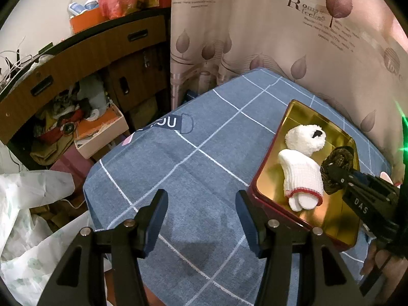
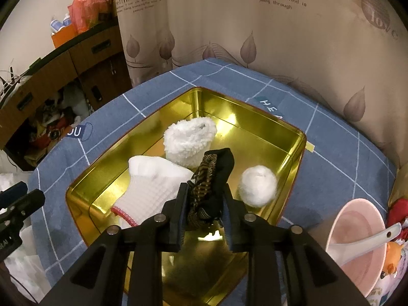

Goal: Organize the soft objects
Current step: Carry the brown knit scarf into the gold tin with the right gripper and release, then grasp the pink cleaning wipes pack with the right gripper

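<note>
A gold tin box [image 2: 255, 117] with a red outside [image 1: 262, 201] stands on the blue checked cloth. In it lie a white ribbed sock bundle with a red hem [image 2: 153, 186], a fluffy white rolled sock [image 2: 188, 140] and a small white fluffy ball [image 2: 258, 186]. My right gripper [image 2: 205, 204] is shut on a dark brown-and-black patterned sock bundle [image 2: 211, 183] and holds it over the box. From the left wrist view the same bundle [image 1: 336, 170] hangs above the box's right side. My left gripper [image 1: 201, 219] is open and empty over the cloth, left of the box.
A dark face mask [image 1: 170, 123] lies at the cloth's far left edge. A pink bowl with a white spoon [image 2: 357, 239] stands right of the box. A patterned curtain [image 1: 280, 38] hangs behind. A cluttered wooden cabinet [image 1: 76, 81] and white plastic bags [image 1: 30, 216] are at left.
</note>
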A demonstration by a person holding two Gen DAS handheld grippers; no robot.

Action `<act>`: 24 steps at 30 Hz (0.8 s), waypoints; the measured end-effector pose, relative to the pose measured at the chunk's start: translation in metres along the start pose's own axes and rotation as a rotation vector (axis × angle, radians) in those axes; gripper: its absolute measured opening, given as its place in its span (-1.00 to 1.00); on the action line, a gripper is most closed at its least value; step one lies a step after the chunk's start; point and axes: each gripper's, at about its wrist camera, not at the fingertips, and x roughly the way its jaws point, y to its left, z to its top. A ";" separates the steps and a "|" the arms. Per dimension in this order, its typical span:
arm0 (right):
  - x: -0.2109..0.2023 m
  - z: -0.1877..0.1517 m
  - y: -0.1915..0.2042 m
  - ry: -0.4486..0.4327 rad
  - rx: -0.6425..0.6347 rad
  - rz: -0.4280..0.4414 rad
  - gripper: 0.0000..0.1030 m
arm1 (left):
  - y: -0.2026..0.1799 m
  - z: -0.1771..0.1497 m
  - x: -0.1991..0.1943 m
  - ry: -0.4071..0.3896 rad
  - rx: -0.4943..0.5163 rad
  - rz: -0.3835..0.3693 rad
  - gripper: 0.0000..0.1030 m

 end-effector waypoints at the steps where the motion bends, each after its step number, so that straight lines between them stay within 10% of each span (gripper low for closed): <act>1: -0.001 0.000 0.000 -0.002 0.003 0.000 -0.31 | 0.000 0.000 0.000 0.000 0.001 0.000 0.09; 6: -0.009 0.001 0.005 -0.028 -0.011 -0.013 0.15 | 0.000 -0.001 0.000 -0.002 0.002 0.001 0.09; 24: -0.078 0.003 0.006 -0.154 -0.017 -0.006 0.25 | -0.003 0.000 0.000 -0.010 0.006 0.000 0.09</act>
